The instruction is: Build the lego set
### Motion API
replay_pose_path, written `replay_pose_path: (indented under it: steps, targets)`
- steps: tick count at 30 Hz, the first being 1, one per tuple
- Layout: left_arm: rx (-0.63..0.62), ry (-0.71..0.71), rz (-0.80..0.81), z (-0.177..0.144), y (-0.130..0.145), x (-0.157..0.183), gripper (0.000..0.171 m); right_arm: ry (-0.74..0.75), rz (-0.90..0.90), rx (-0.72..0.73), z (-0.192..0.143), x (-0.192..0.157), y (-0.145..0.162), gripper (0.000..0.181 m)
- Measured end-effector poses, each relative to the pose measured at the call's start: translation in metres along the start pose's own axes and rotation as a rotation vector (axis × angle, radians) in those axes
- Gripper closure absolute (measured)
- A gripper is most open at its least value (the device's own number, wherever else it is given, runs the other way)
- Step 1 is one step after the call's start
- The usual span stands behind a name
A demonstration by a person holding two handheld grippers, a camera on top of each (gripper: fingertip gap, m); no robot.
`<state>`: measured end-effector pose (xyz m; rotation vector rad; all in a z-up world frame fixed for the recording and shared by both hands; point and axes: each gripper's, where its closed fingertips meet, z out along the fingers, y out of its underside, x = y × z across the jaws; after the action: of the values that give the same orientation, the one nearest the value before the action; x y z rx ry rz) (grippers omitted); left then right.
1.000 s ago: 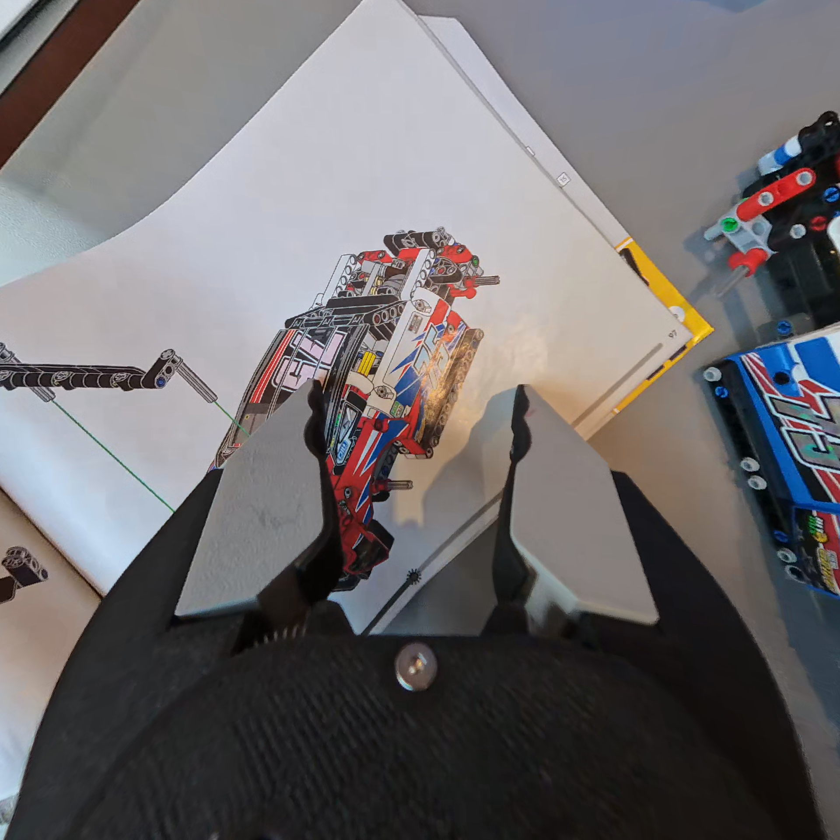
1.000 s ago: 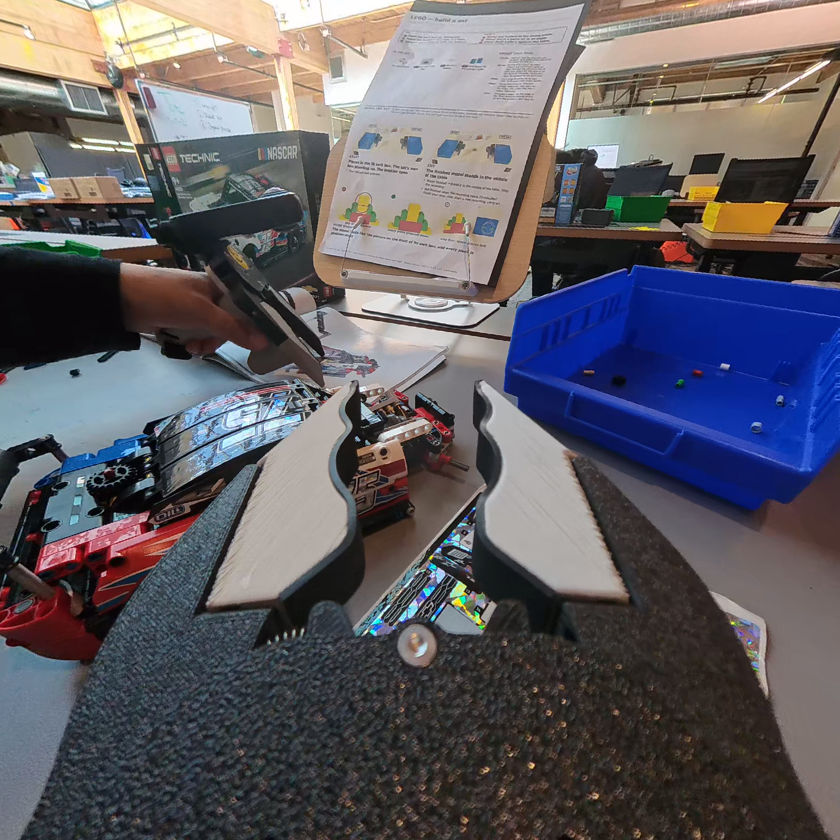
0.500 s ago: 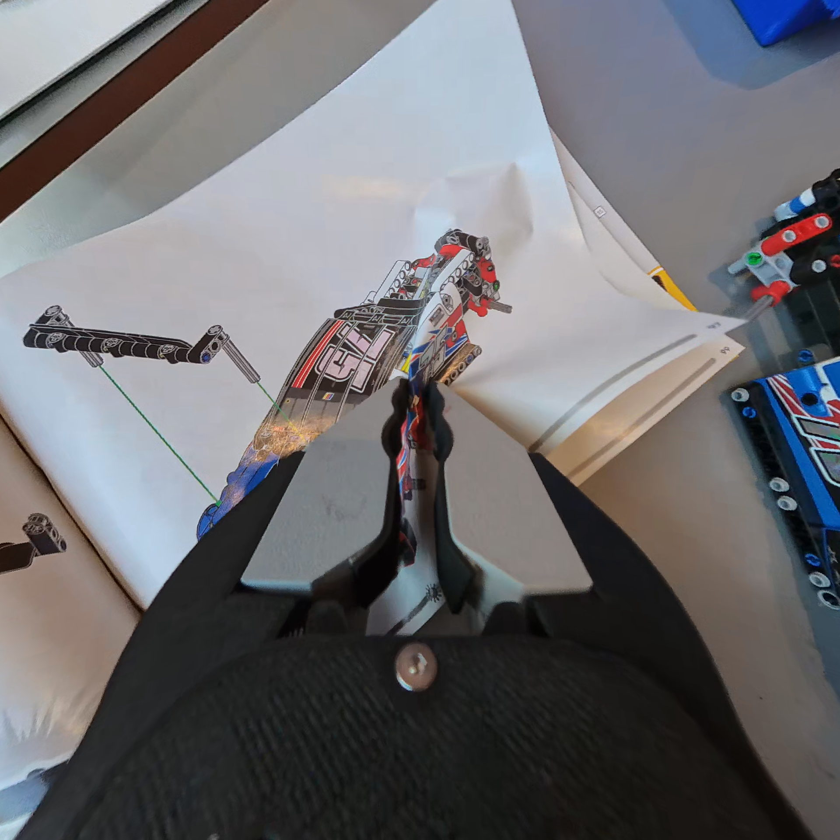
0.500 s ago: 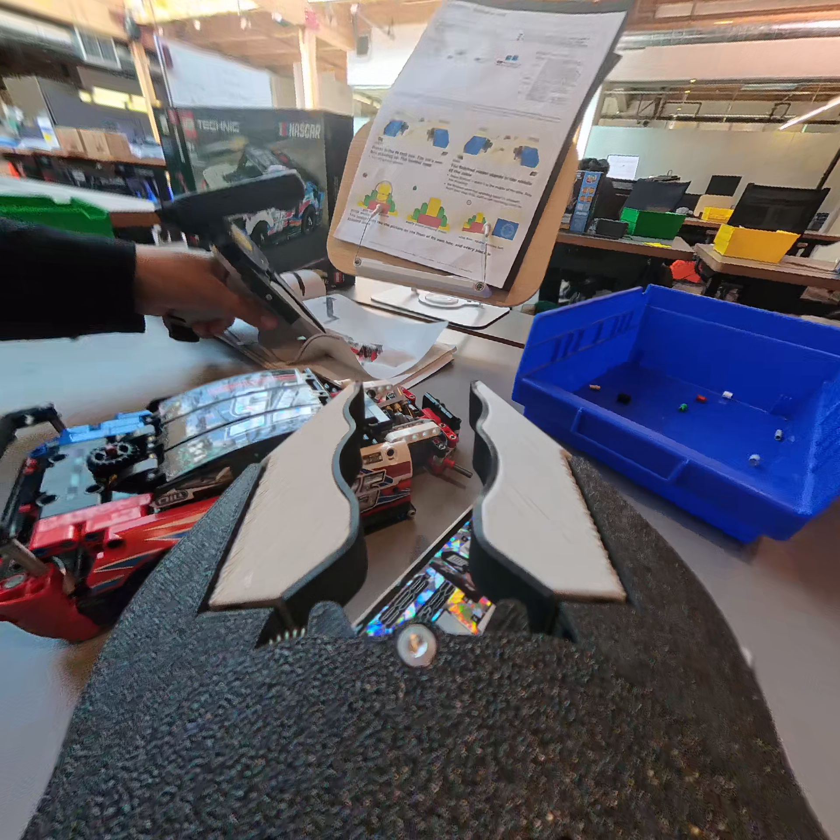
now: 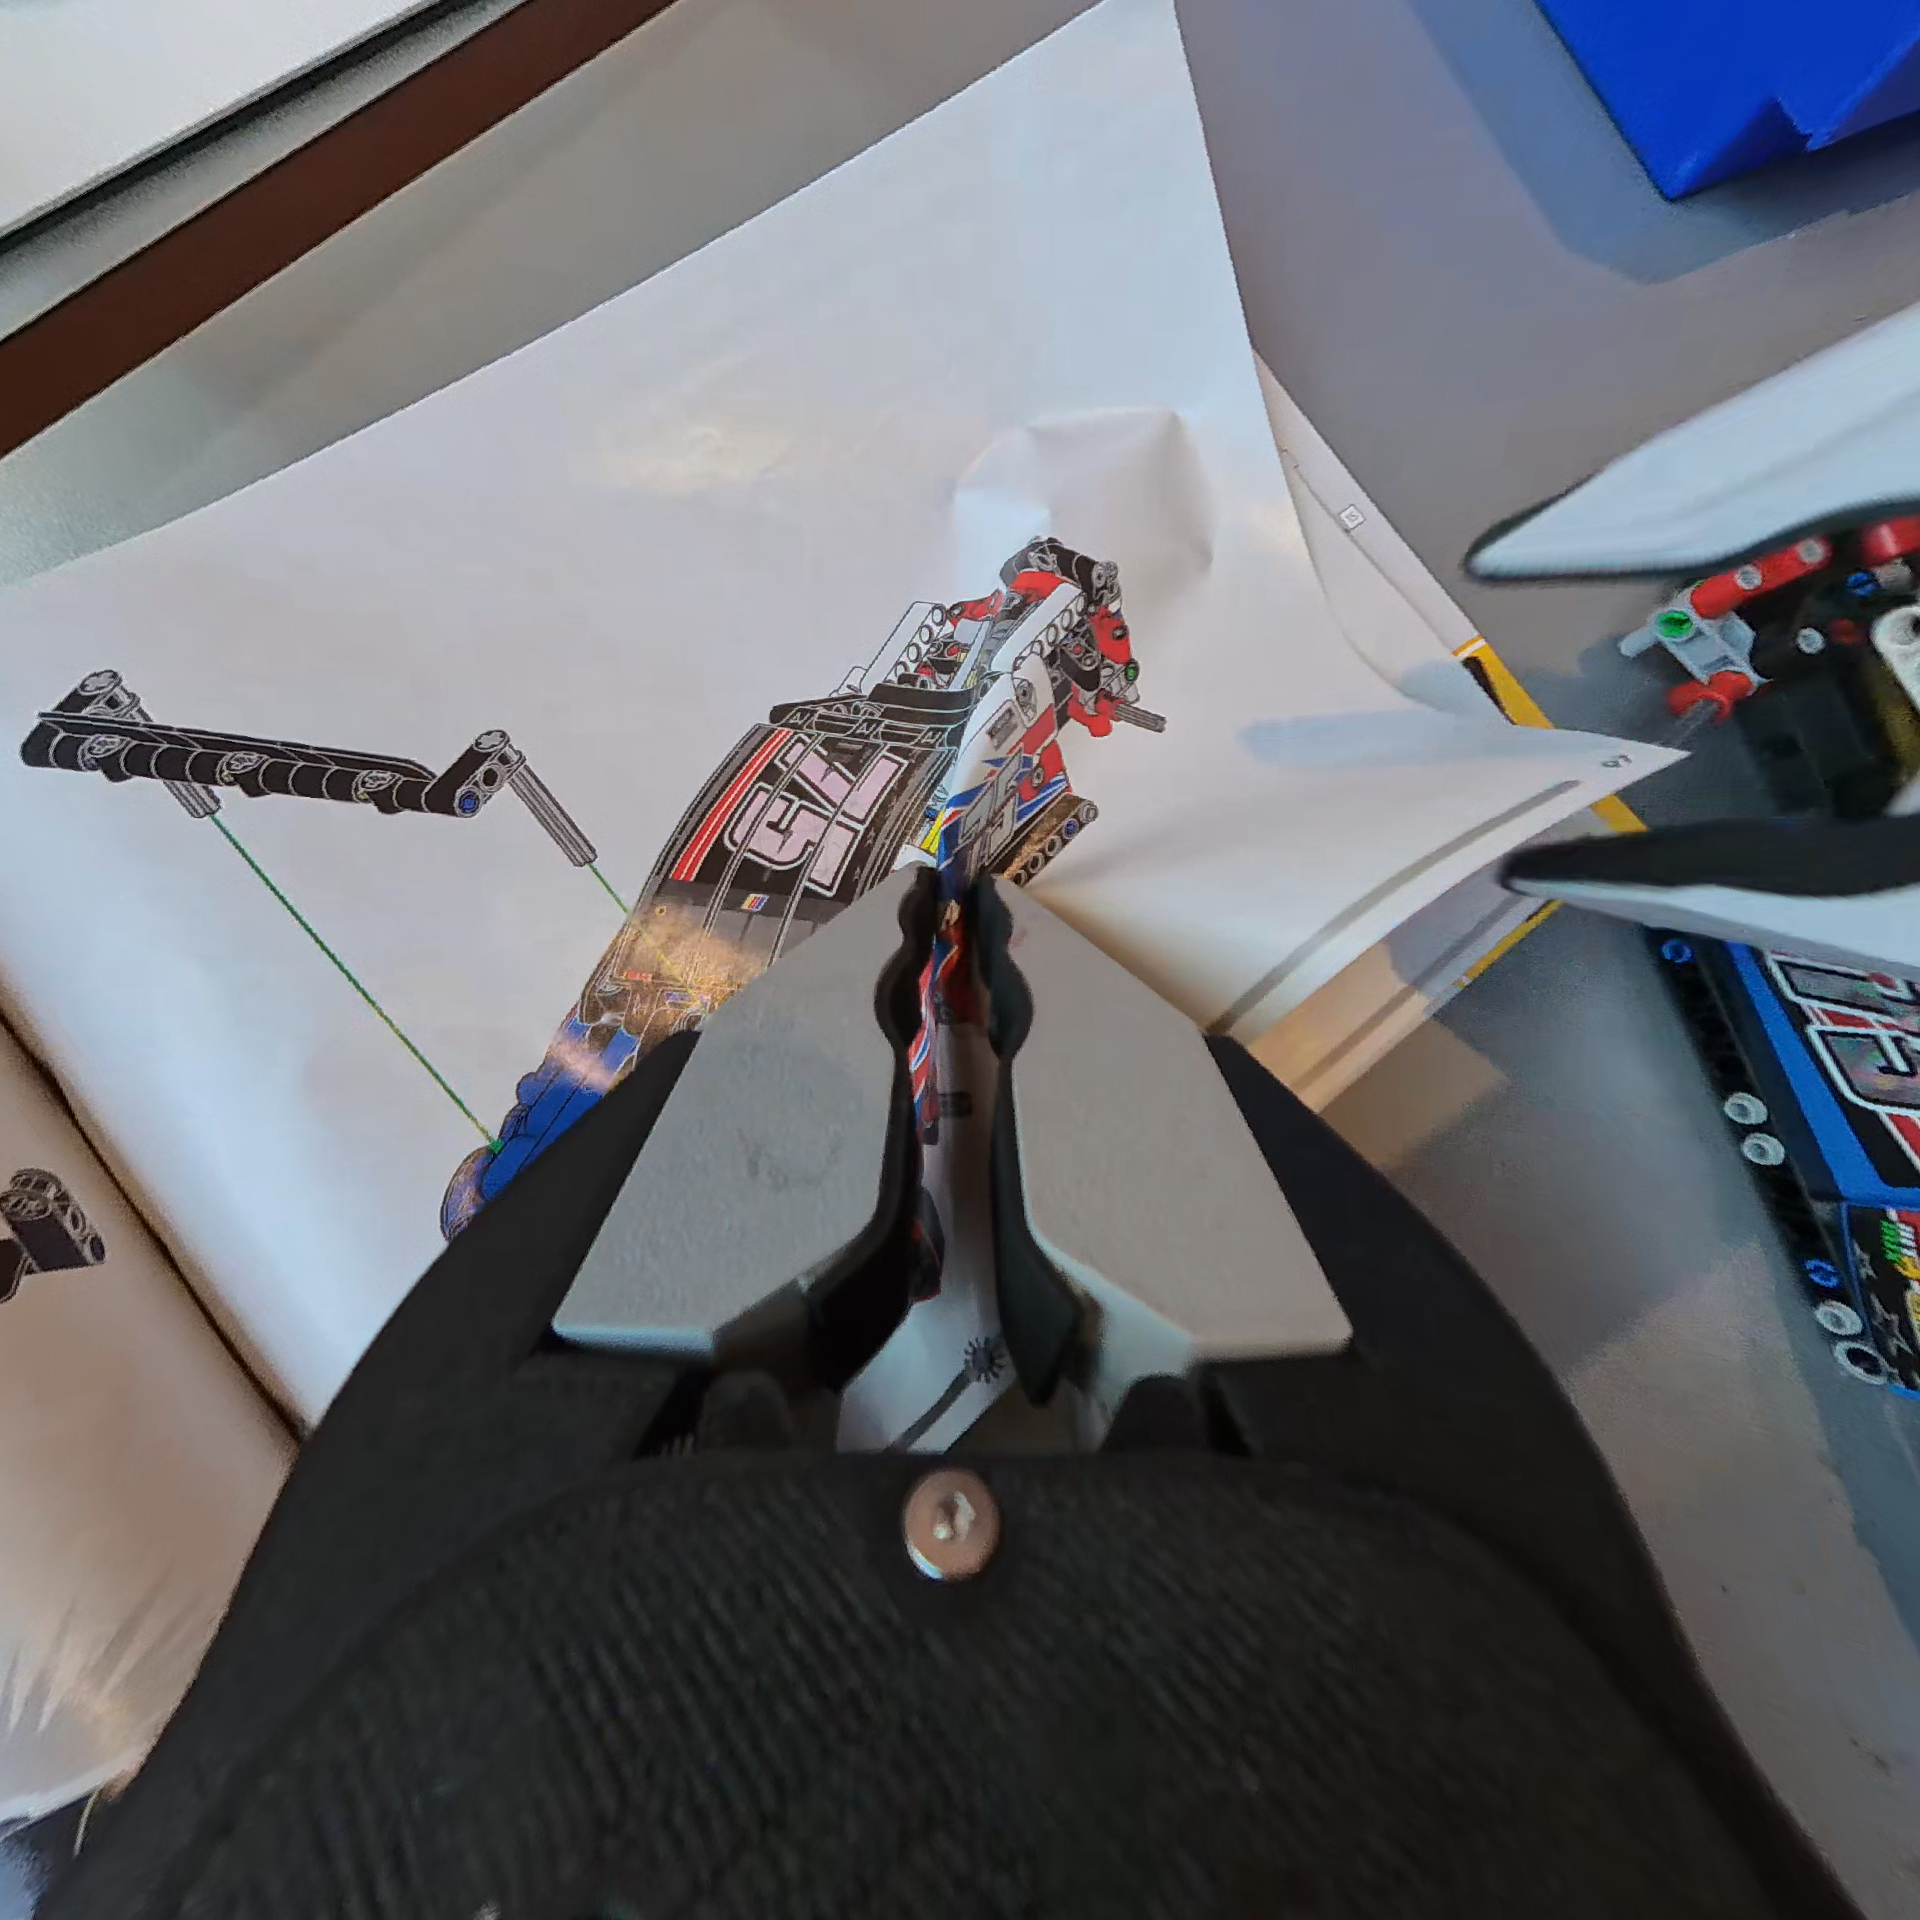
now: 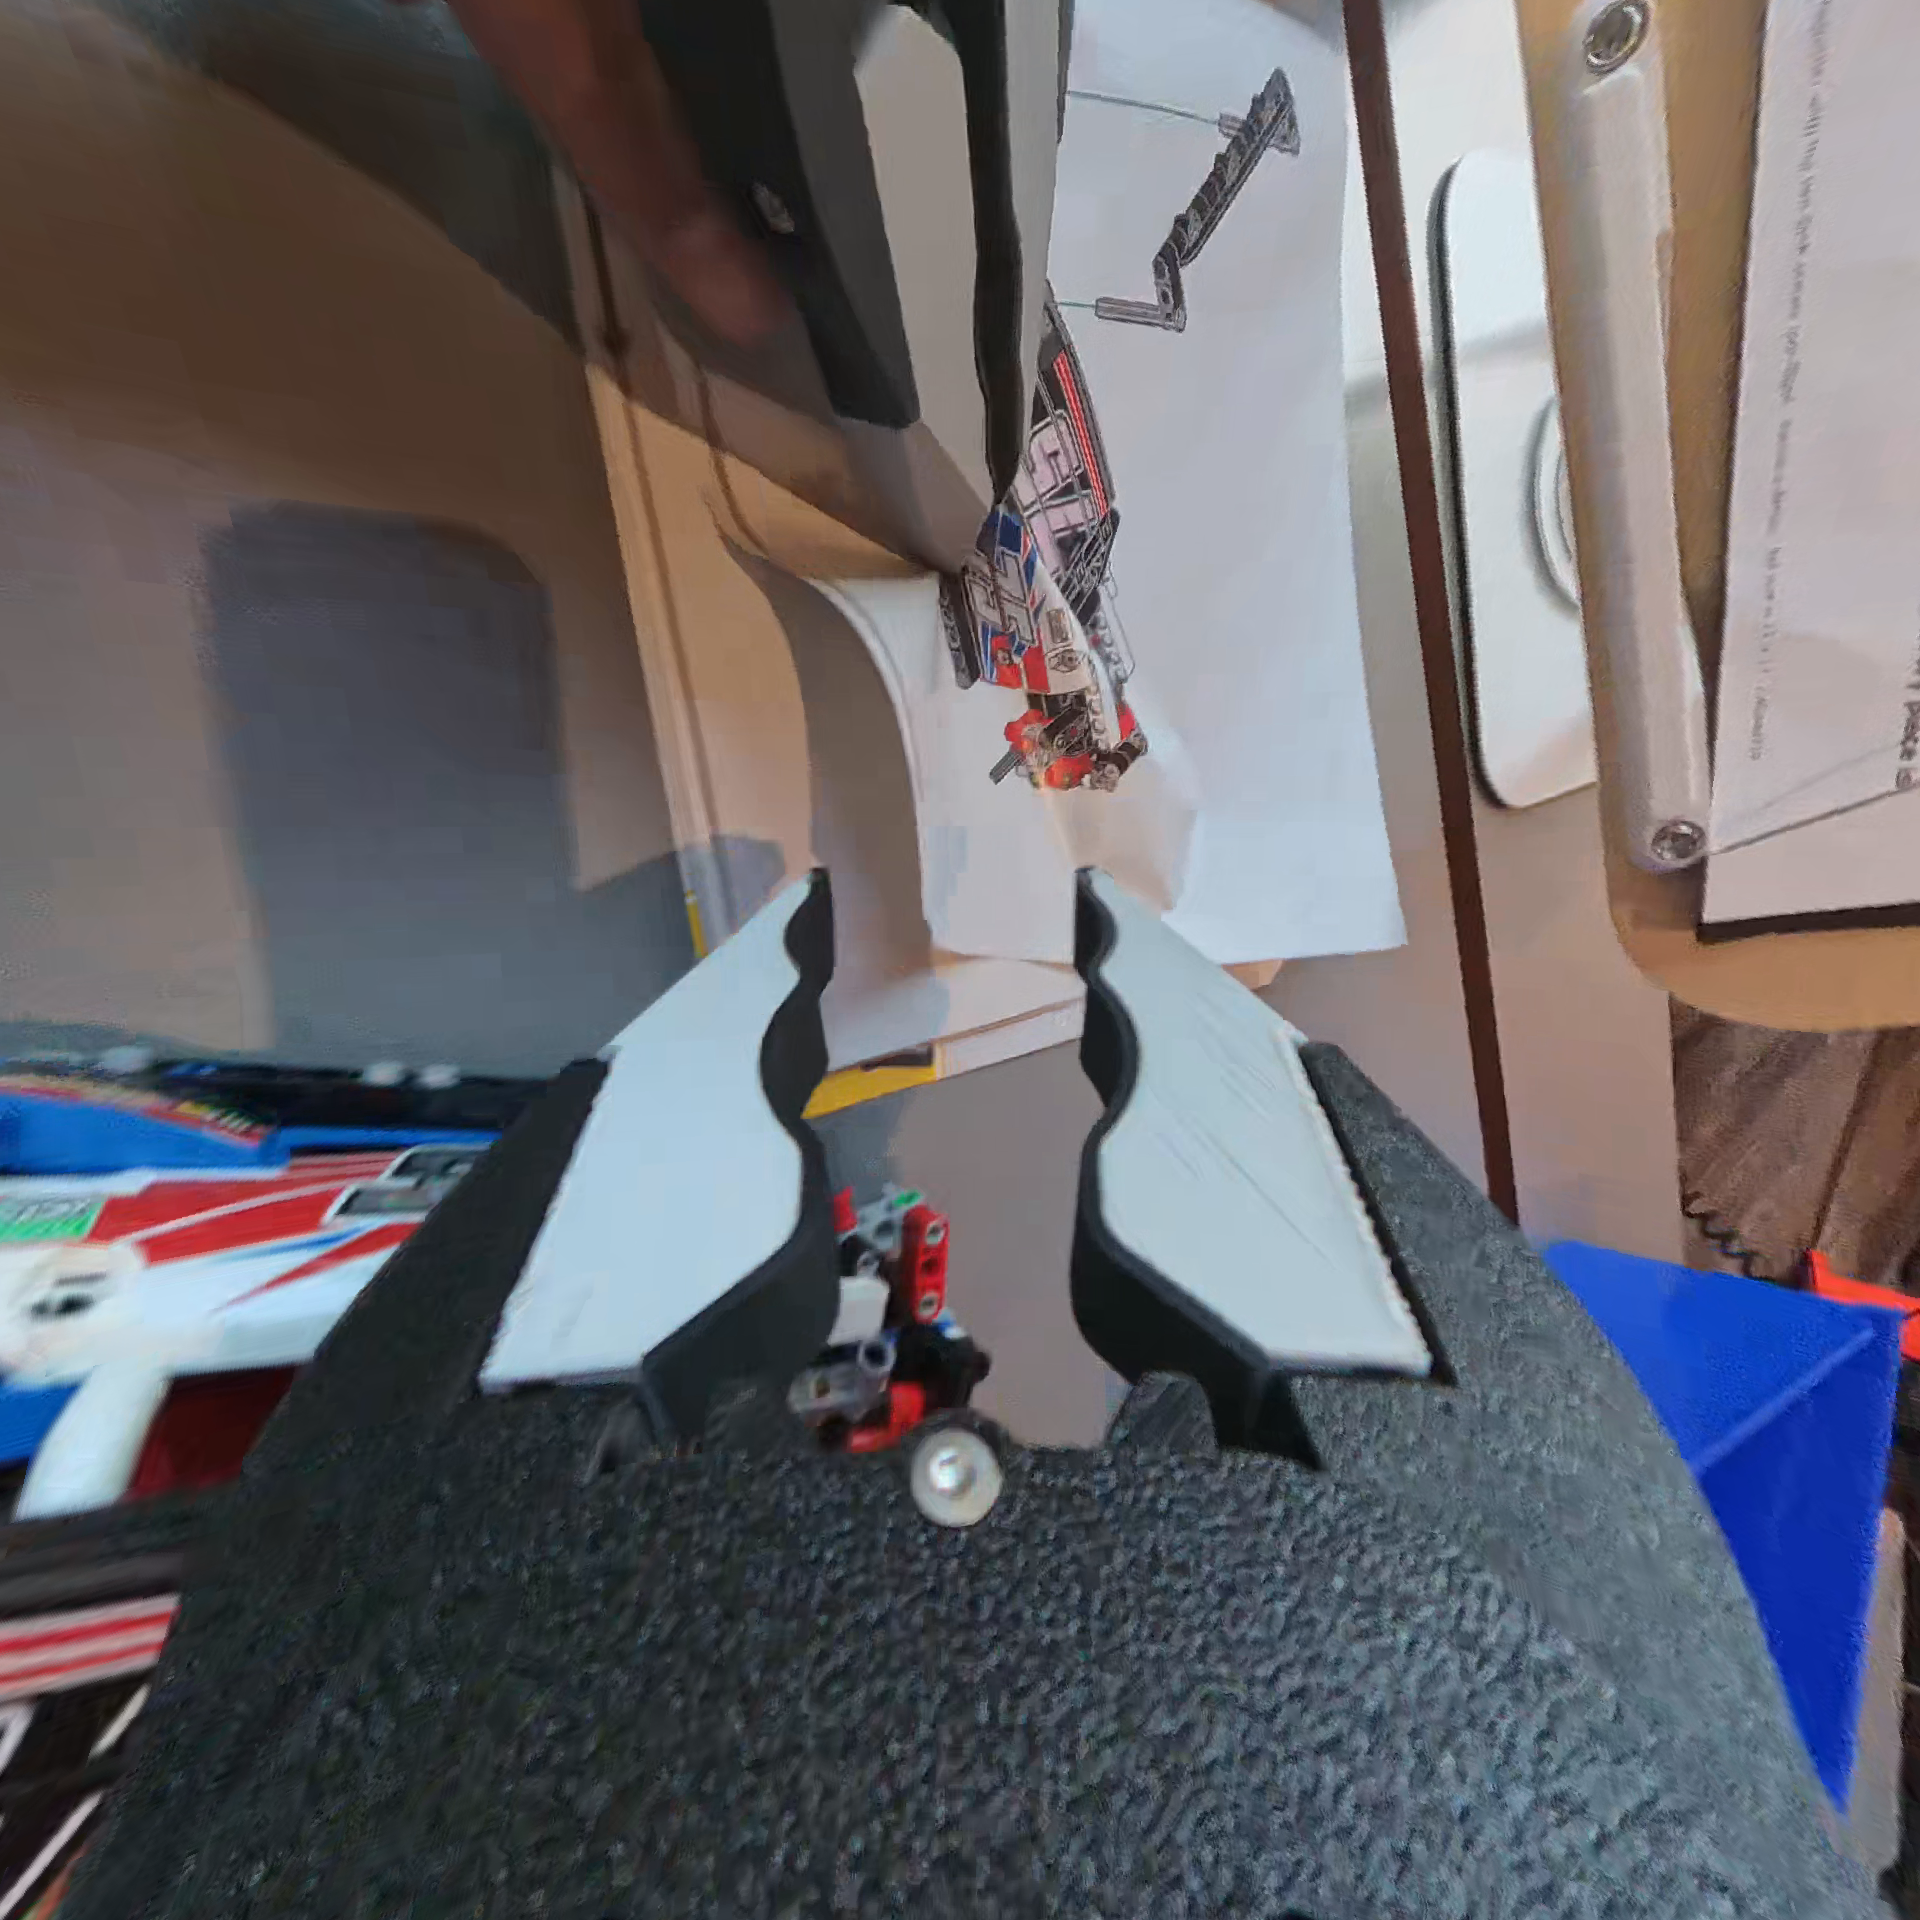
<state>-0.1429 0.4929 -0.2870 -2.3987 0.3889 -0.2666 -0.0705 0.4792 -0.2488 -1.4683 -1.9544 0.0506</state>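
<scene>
Since a second ago the left tool [image 5: 954, 894] has gone from spread wide above the open white instruction booklet [image 5: 644, 582] to pinched together on its printed page [image 5: 1195, 582], which bulges up into a crease between the fingers. Meanwhile the right tool [image 6: 951, 914], its fingers held apart with nothing between them, has swung forward over the partly built red, white and blue lego race car [image 6: 208, 1226] and now points at the booklet's near edge. That car sits on the grey desk [image 5: 1610, 1195] just right of the booklet, with a blue plastic bin [image 5: 1766, 83] beyond it
</scene>
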Motion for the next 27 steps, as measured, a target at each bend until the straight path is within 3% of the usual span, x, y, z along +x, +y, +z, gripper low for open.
replay_pose_path:
  steps: [2, 3, 5, 7, 9, 12, 14, 17, 18, 20, 22, 25, 27]
  targets:
    - [0.010, 0.012, -0.016, 0.000, 0.000, 0.000, 0.166, -0.040, -0.030, -0.011, 0.008, -0.001, -0.005, 0.176]
    - [0.009, 0.020, -0.026, -0.001, 0.000, 0.001, 0.166, -0.039, -0.038, -0.027, 0.009, 0.002, -0.006, 0.181]
    - [0.004, 0.073, -0.034, -0.009, 0.001, 0.006, 0.159, -0.016, -0.019, -0.050, 0.003, 0.014, -0.011, 0.181]
    - [0.151, 0.199, -0.056, -0.039, -0.019, 0.023, 0.148, 0.035, 0.013, -0.006, -0.014, 0.033, -0.028, 0.181]
    - [0.304, 0.237, -0.071, -0.082, -0.039, 0.029, 0.108, 0.082, 0.027, 0.064, -0.035, 0.050, -0.051, 0.181]
    - [0.296, 0.181, 0.076, -0.115, -0.038, 0.041, 0.094, 0.114, 0.006, 0.123, -0.053, 0.061, -0.084, 0.181]
    - [0.262, 0.044, 0.192, -0.120, -0.035, 0.039, 0.091, 0.133, -0.027, 0.154, -0.060, 0.062, -0.106, 0.181]
    - [0.248, -0.253, 0.308, -0.127, -0.036, 0.007, 0.113, 0.125, -0.040, 0.222, -0.070, 0.052, -0.141, 0.181]
    - [0.255, -0.254, 0.303, -0.128, -0.035, 0.005, 0.125, 0.124, -0.037, 0.246, -0.073, 0.049, -0.151, 0.181]
    - [0.283, -0.229, 0.263, -0.134, -0.031, 0.003, 0.171, 0.121, -0.017, 0.294, -0.082, 0.045, -0.168, 0.181]
    - [0.343, -0.257, 0.203, -0.146, -0.030, -0.009, 0.171, 0.151, 0.029, 0.317, -0.091, 0.050, -0.177, 0.176]
    - [0.368, -0.309, 0.131, -0.165, -0.018, -0.037, 0.171, 0.179, 0.112, 0.340, -0.112, 0.055, -0.178, 0.150]
    - [0.373, -0.336, 0.076, -0.176, -0.004, -0.062, 0.171, 0.197, 0.168, 0.386, -0.131, 0.059, -0.173, 0.155]
